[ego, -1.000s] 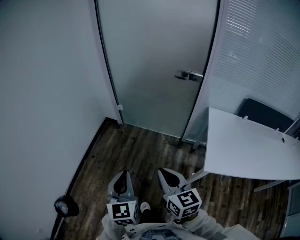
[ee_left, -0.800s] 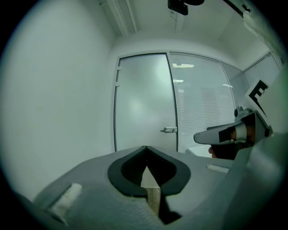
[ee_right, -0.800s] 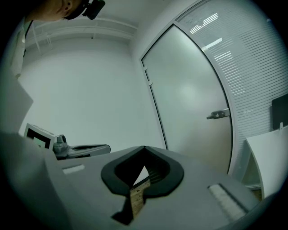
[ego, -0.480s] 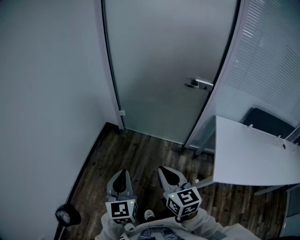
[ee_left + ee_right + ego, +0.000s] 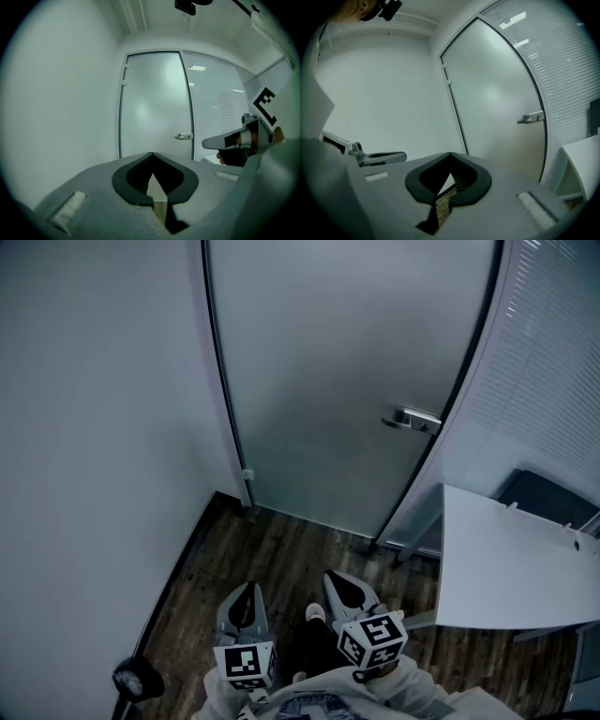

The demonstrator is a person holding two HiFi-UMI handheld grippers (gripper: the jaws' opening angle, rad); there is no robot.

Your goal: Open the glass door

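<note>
I'm nearing the door (image 5: 337, 381) — its handle (image 5: 412, 419) is drawing closer; left tool (image 5: 247, 586) and right tool (image 5: 336, 577) are staying closed, empty.

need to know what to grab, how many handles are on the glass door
1: a lever handle near the right edge of the glass door, beside the slatted panel. One on the door's far side would be hidden.

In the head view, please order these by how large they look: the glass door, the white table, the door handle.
1. Glass door, the largest by far.
2. White table, though it is nearer the camera and cut off by the picture's edge.
3. Door handle, clearly the smallest.
</note>
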